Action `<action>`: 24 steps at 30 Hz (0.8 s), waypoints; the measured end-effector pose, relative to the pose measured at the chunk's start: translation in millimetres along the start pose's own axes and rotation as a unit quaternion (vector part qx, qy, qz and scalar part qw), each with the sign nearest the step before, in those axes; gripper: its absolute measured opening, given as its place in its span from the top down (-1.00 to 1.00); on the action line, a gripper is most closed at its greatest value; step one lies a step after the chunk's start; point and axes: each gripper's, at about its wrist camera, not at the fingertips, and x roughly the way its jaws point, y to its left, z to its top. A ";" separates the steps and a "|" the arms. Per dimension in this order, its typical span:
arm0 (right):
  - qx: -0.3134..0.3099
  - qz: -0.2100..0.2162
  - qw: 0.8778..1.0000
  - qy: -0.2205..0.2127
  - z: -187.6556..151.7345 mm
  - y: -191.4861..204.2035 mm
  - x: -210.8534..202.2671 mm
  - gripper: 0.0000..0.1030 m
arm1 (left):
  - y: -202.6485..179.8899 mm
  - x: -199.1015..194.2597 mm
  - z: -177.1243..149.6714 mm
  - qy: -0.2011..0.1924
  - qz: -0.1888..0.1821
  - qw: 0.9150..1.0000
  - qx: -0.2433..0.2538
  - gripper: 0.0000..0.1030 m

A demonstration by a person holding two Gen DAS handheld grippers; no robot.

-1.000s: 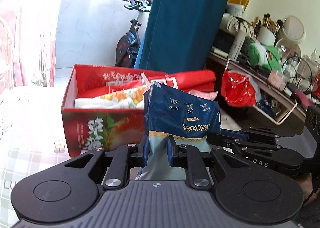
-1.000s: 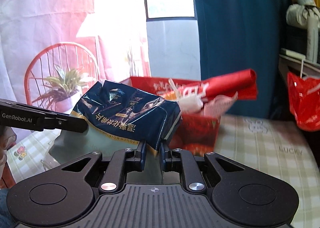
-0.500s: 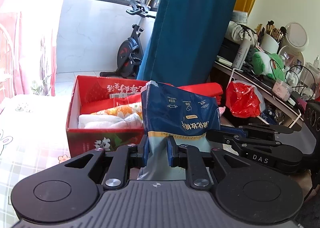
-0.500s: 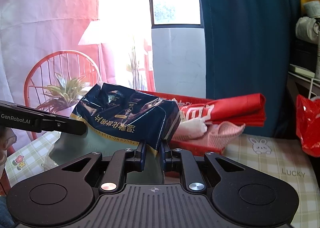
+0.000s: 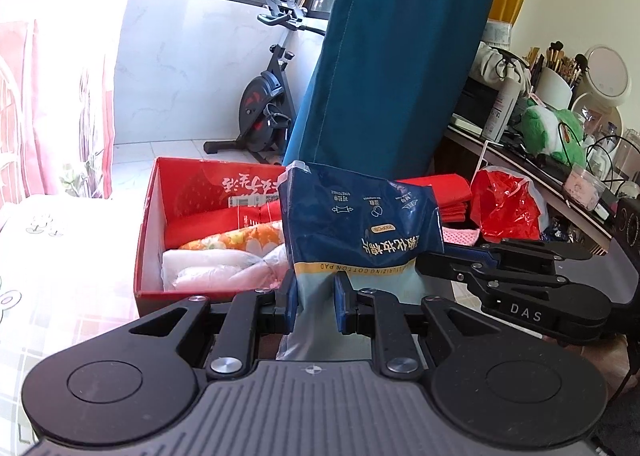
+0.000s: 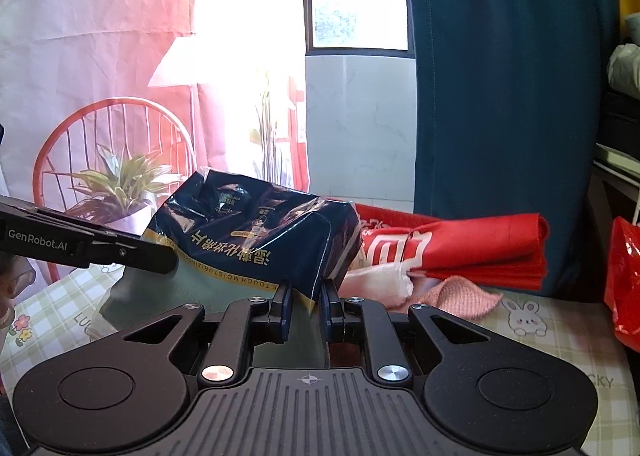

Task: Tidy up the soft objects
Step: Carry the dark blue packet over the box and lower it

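Presently, pack: cotton-pad bag (image 5: 356, 232), aloft before red box (image 5: 149, 256).
Left gripper (image 5: 314, 302): clamped on pack's pale lower end.
Right gripper (image 6: 306, 306): pinching its side edge.
Risk: slick film may slip; box nearly full.
Hidden: box's right half, behind the pack.

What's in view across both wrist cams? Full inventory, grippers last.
cotton pad pack: 1, dark blue and pale green, held up in front of the box
cardboard box: 1, red, on the checked cloth, holding folded fabrics
folded red cloth: 1, on the box's right end
plastic bag: 1, red, right of box
exercise bike: 1, black, by the window
curtain: 1, teal, behind box
left gripper: shut on pack
right gripper: shut on pack
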 end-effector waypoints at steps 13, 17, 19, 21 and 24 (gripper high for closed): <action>-0.056 -0.028 0.998 -0.029 43.1 1.5 58.1 0.73 | 28.6 32.7 47.1 -0.059 0.044 0.997 -0.009 0.61; -0.074 -0.042 0.995 -0.048 54.8 2.2 80.6 0.73 | 30.6 46.6 60.2 -0.074 0.067 0.995 0.015 0.61; -0.079 -0.050 0.994 -0.053 57.9 1.3 91.3 0.73 | 29.6 53.2 62.7 -0.077 0.075 0.994 0.028 0.61; -0.084 -0.059 0.993 -0.053 58.8 0.6 102.3 0.73 | 29.2 61.7 63.3 -0.074 0.081 0.993 0.033 0.61; -0.092 -0.067 0.993 -0.037 54.6 1.9 116.8 0.73 | 32.0 75.7 57.9 -0.044 0.085 0.995 0.025 0.61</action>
